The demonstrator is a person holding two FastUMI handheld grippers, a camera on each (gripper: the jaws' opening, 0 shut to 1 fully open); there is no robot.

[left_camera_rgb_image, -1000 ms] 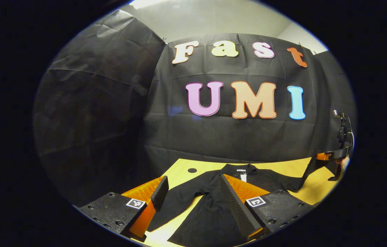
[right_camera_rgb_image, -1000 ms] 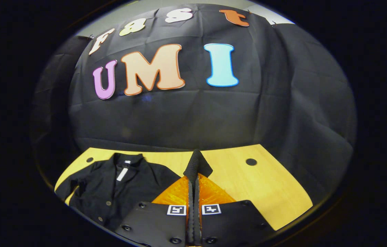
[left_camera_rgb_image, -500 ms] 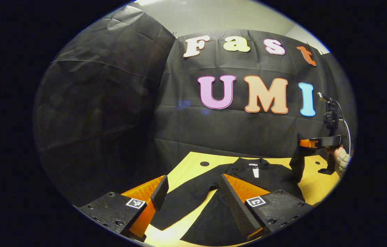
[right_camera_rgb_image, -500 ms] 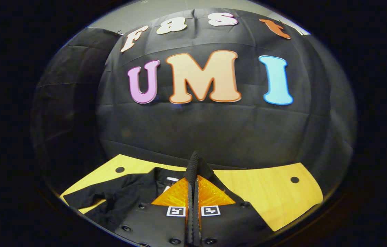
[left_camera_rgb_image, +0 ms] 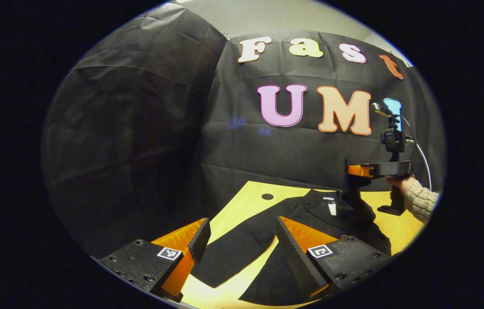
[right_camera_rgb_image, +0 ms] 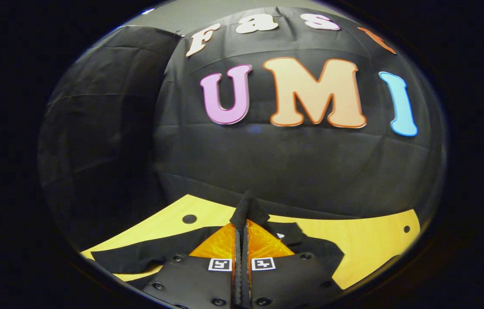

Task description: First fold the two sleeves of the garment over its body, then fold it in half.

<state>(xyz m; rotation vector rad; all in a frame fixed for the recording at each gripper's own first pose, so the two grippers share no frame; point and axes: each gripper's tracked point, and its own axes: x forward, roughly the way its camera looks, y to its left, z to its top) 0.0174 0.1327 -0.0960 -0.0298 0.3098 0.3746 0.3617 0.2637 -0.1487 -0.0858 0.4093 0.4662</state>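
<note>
A black buttoned garment lies spread on the yellow wooden table, collar and white neck label away from me. My left gripper hovers open above its left sleeve, touching nothing. In the right gripper view my right gripper is shut on the right sleeve's black cloth, held up above the garment body. In the left gripper view that right gripper stands over the collar area with the sleeve hanging from it, in a hand with a knit cuff.
The table has small round dark holes near its far corners. Black cloth walls close in the back and the left side. Bare yellow tabletop lies right of the garment in the right gripper view.
My right gripper has carried the pinched sleeve up and leftward from the table's right side to over the garment body. The left gripper stays open and has drifted slightly left.
</note>
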